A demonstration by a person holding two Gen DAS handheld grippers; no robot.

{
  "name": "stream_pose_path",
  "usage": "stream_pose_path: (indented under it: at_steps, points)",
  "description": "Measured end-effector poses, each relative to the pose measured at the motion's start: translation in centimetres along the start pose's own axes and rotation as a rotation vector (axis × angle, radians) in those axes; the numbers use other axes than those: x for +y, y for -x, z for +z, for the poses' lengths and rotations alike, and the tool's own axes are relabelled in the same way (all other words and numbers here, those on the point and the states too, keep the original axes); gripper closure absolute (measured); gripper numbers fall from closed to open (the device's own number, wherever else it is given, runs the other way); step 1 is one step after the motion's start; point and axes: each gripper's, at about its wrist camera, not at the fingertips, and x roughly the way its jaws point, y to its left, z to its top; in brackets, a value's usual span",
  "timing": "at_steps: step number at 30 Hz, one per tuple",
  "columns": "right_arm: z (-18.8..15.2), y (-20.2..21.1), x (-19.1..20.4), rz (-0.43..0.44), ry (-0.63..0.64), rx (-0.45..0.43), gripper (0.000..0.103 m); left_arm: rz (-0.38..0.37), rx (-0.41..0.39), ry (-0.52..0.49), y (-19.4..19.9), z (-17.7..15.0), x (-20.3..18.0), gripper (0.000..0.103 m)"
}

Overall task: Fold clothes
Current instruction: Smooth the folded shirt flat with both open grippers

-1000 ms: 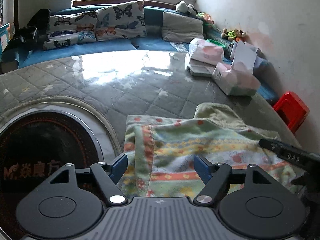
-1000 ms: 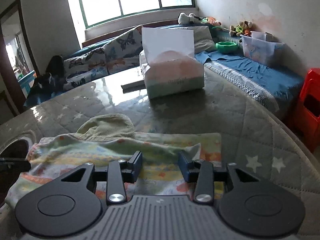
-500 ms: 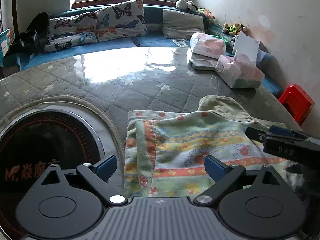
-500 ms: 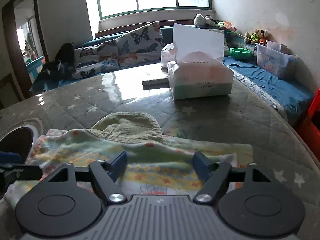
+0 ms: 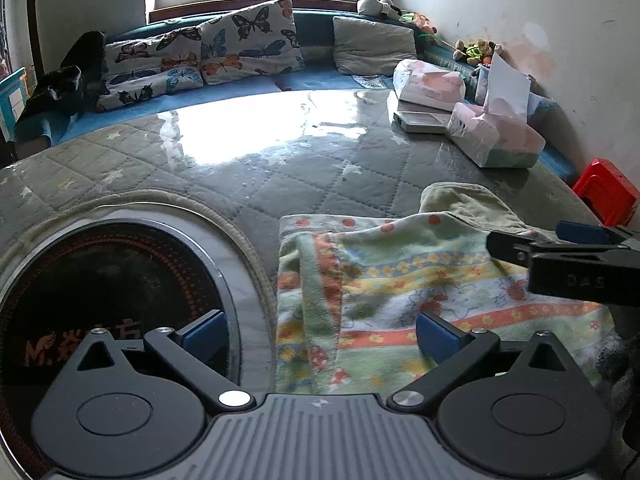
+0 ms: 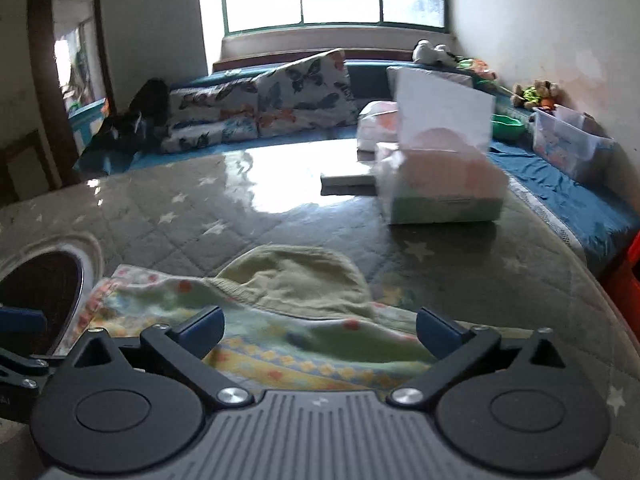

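A folded, patterned green, yellow and orange garment lies on the grey quilted table, with a plain green hood at its far edge. It also shows in the right wrist view. My left gripper is open and empty above the garment's near left part. My right gripper is open and empty above the garment's near right part. The right gripper also shows in the left wrist view, at the right edge over the cloth.
A round black cooktop is set in the table left of the garment. Tissue packs and a flat box stand at the far right. A red stool stands beside the table. A cushioned bench runs behind.
Both grippers have opened wide and drawn back and up from the garment. The garment lies released on the table.
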Motion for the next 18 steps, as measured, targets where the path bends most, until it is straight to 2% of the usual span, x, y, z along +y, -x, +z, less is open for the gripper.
stream_pose_path:
  at_steps: [12, 18]
  points:
    - [1.4, -3.0, 4.2, -0.011, 0.136, 0.049, 0.0, 0.011, 0.021, 0.029, -0.2, -0.5, 1.9, 0.0]
    - [1.6, -1.6, 4.2, -0.017, 0.146, 0.032, 0.0, 0.024, 0.017, 0.038, 0.0, -0.5, 2.4, 0.0]
